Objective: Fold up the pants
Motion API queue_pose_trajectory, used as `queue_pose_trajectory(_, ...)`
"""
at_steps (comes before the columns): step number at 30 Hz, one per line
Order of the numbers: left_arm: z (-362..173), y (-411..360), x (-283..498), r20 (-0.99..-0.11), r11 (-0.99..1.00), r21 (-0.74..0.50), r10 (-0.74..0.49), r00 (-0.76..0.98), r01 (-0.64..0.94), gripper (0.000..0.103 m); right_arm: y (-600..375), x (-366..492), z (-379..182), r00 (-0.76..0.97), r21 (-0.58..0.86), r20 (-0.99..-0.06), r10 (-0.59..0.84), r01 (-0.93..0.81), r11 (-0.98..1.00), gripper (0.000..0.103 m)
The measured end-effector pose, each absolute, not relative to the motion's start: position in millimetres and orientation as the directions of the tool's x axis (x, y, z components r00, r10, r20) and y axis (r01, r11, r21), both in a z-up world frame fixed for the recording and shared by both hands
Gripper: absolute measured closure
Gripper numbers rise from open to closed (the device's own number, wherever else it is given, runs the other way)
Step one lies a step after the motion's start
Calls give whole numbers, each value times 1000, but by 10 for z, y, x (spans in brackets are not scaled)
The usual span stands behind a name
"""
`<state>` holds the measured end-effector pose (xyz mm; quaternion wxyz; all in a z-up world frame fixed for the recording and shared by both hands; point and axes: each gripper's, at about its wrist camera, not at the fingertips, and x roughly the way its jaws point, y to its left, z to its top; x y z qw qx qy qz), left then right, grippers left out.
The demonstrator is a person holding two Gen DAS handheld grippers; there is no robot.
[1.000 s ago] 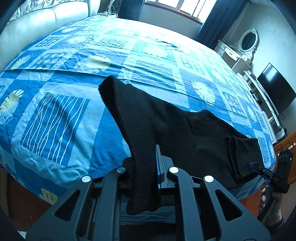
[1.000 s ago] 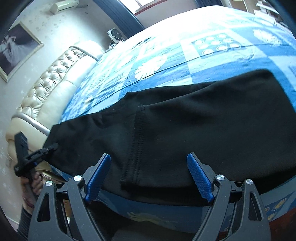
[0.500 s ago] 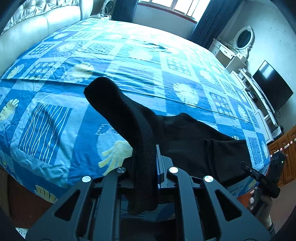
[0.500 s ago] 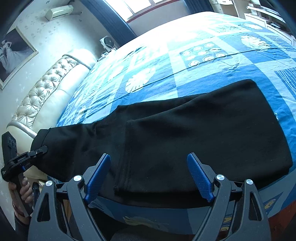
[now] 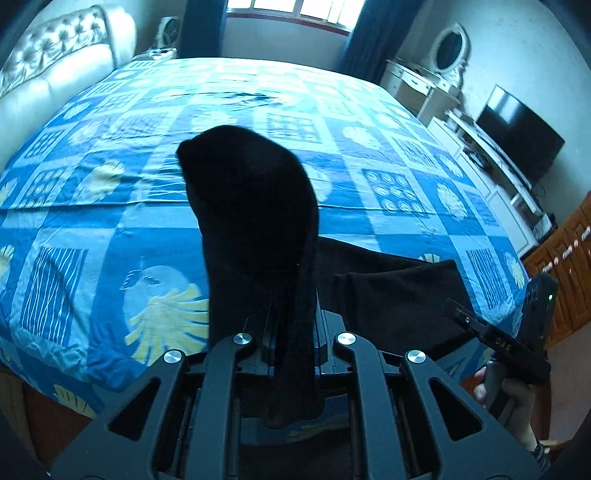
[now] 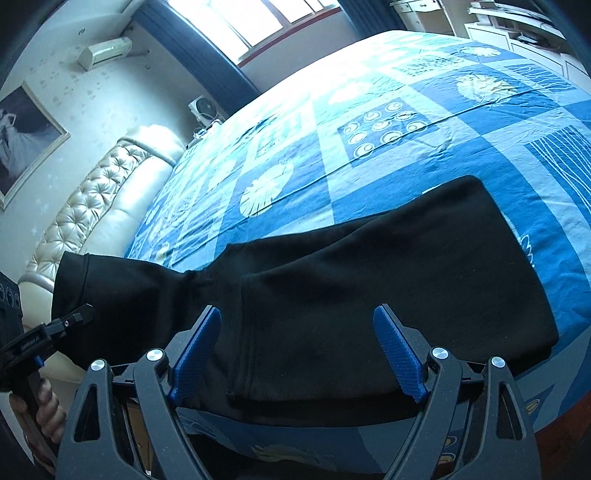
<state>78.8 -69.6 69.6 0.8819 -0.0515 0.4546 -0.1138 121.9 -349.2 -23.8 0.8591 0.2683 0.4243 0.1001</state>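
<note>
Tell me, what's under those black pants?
The black fabric pants lie on a blue patchwork bedspread with leaf and circle prints. The patches right beneath them are covered. The left gripper, jaws shut, lifts one end off the bed; the right gripper hovers open.

Daylit from window, blown out white there; bluish cast overall. Strong fisheye bending and dark vignette at corners. Black pants nearly detailless.

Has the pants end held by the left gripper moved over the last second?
Yes. The left gripper has lifted the pants end off the bedspread, away from the headboard.
</note>
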Motion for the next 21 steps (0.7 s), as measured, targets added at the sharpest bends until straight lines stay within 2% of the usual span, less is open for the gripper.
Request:
queue_pose_trajectory(5,615,-1114,806,-801,975,-126,-210,560,185,91,-3618,1222,-201,637,571,-659,400,77,818,19)
queue_pose_trajectory(14,282,-1663,926,-843,979,-95,-176,507,182,91,-3875,1246,-243,658,608,-645,389,133,783,19)
queue_pose_trajectory(21,-33,-2082,950,-869,980,-13,-110,482,200,91,-3978,1260,-291,662,630,-638,393,155,761,19)
